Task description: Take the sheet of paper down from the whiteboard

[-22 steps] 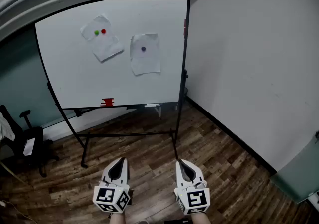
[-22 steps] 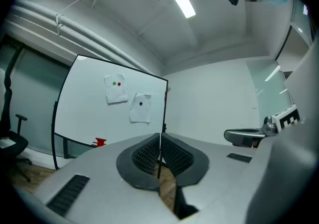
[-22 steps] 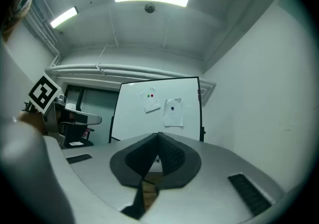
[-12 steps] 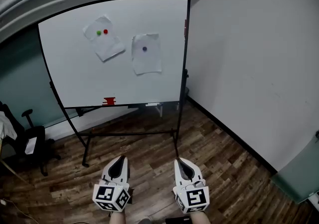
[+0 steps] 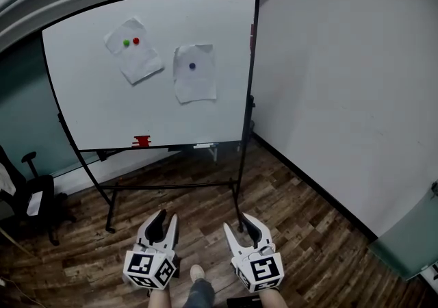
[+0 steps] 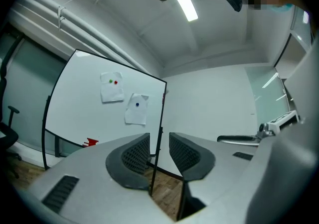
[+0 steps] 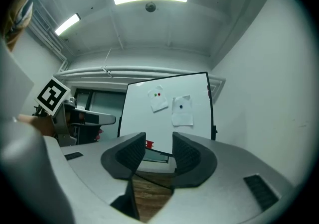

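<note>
A crumpled white sheet of paper [image 5: 194, 75] hangs near the right edge of a black-framed whiteboard on a wheeled stand [image 5: 96, 108], pinned by a round purple magnet [image 5: 192, 66]. A second, tilted white sheet [image 5: 135, 57] sits toward the upper left corner. Both sheets are well apart from the claws. The left claw [image 5: 165, 220] and right claw [image 5: 239, 226], clenched a moment ago, now have their jaws spread, with nothing between them. They are held low over a dark wooden plank floor [image 5: 301, 231]. A plain white wall [image 5: 342, 81] stands to the right and a black office chair [image 5: 31, 197] to the left.
</note>
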### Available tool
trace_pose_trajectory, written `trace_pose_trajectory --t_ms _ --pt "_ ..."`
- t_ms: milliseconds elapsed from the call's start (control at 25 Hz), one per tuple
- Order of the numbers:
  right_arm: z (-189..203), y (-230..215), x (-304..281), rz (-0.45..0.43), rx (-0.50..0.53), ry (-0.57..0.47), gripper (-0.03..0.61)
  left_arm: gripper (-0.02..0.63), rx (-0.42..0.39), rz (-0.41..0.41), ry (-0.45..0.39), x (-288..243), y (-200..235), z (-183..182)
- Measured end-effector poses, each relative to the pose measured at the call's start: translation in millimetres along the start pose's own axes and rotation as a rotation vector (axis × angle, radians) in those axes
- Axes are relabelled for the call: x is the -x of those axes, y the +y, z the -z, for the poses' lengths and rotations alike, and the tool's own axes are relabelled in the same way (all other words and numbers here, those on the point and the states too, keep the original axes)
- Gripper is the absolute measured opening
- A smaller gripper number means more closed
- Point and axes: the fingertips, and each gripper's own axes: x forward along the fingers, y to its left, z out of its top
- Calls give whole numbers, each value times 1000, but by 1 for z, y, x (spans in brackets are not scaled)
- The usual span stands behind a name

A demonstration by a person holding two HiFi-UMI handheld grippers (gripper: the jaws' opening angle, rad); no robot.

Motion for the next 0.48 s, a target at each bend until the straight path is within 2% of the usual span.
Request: trace_pose_trajectory --t_ms 280,480 --pt "19 -36 -88 13 11 -3 163 122 -7 10 -23 -81 50 7" --pt "30 -78 -196 44 -1 -11 158 121 75 50 -80 -178 113 -8"
